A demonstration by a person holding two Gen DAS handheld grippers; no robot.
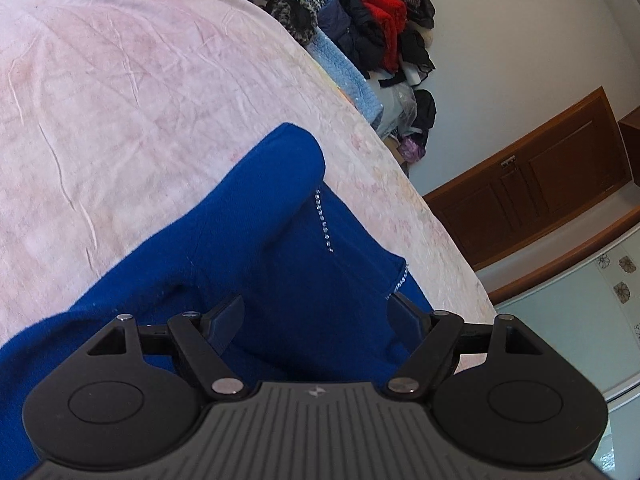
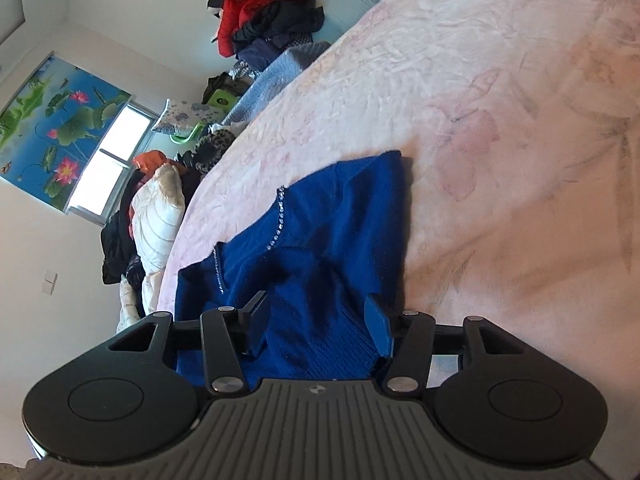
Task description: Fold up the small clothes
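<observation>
A royal-blue knit garment (image 1: 256,240) with lines of small rhinestones lies on a pink bedspread (image 1: 120,80). One part of it is folded over into a rounded flap. My left gripper (image 1: 316,312) is open, its jaws spread wide over the near part of the garment. In the right wrist view the same blue garment (image 2: 320,232) lies on the pink bedspread (image 2: 500,140). My right gripper (image 2: 316,316) is open, its fingers on either side of the garment's ribbed near edge, holding nothing.
A heap of clothes with a red jacket (image 1: 376,12) and a light-blue blanket (image 1: 352,80) lies at the far side of the bed. A brown wooden cabinet (image 1: 540,188) stands by the wall. A white pillow (image 2: 156,216), a window and a lotus blind (image 2: 56,120) are in the right wrist view.
</observation>
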